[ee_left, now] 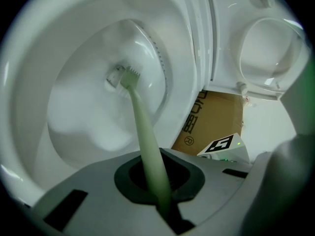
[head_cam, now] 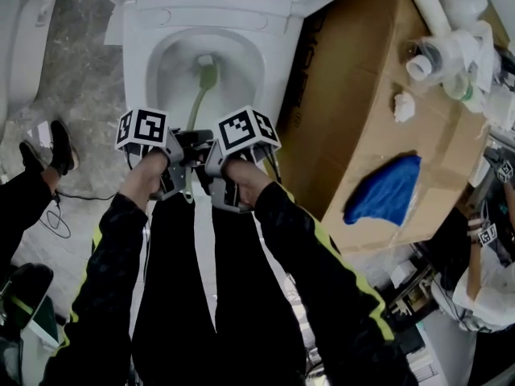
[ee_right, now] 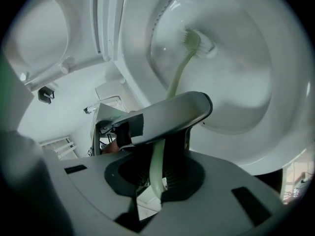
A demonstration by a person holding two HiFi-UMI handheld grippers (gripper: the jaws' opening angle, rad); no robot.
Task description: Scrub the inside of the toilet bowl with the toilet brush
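Toilet brush [head_cam: 200,93] in white bowl [head_cam: 275,55], seemingly marble floor [head_cam: 80,79]

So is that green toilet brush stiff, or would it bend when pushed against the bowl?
The toilet brush has a thin handle curving down into the toilet bowl, so it probably flexes a little. It looks like light plastic. Both the left gripper and right gripper clamp it, perhaps since the narrow handle could twist.

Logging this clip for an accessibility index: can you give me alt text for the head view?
Seen from above, the left gripper and right gripper, side by side, both clamp the green handle of a toilet brush whose head sits low inside the white toilet bowl. Cardboard with a blue cloth lies to the right.
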